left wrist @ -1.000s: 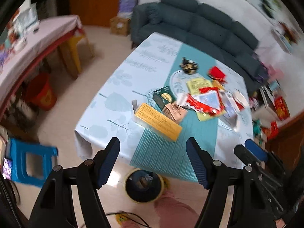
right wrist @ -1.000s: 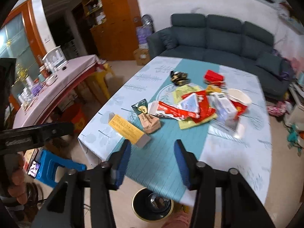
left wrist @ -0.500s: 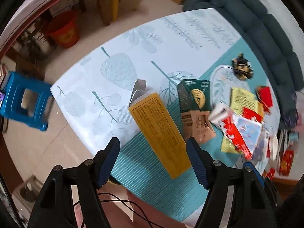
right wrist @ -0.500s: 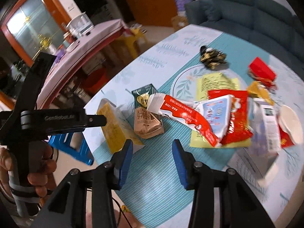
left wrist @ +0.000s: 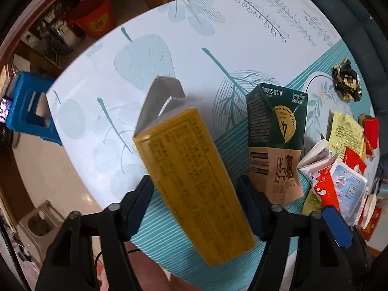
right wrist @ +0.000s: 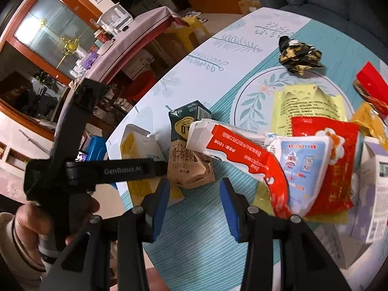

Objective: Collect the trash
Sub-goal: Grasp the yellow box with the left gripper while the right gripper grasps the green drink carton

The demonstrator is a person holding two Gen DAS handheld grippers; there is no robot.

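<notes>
Closing from above, my left gripper (left wrist: 195, 208) straddles the long yellow box (left wrist: 194, 177), which lies flat on the bench (left wrist: 150, 55) and runs lengthwise between the two jaws. Its open flap end sticks out beyond the jaw tips and its other end reaches back under the gripper. Whether the blue pads (left wrist: 143, 201) already touch its long sides I cannot tell; no squeeze shows on the cardboard.

Just outside the right-hand jaw of that gripper lies a dark green drink carton (left wrist: 276, 118) atop a crumpled brown carton (left wrist: 276, 174).

My right gripper (right wrist: 194, 208) hangs over the teal stripe of the bench, jaws spread partway with nothing between them. Ahead of its tips sits the brown carton (right wrist: 191, 167), with the green one (right wrist: 186, 121) behind it. Beyond its right-hand jaw lies the red-and-white wrapper (right wrist: 245, 150), leading into the heap of wrappers (right wrist: 322, 160). Beyond the left-hand jaw, my left hand (right wrist: 31, 228) grips the handle of the other tool, over the yellow box (right wrist: 138, 150).
</notes>
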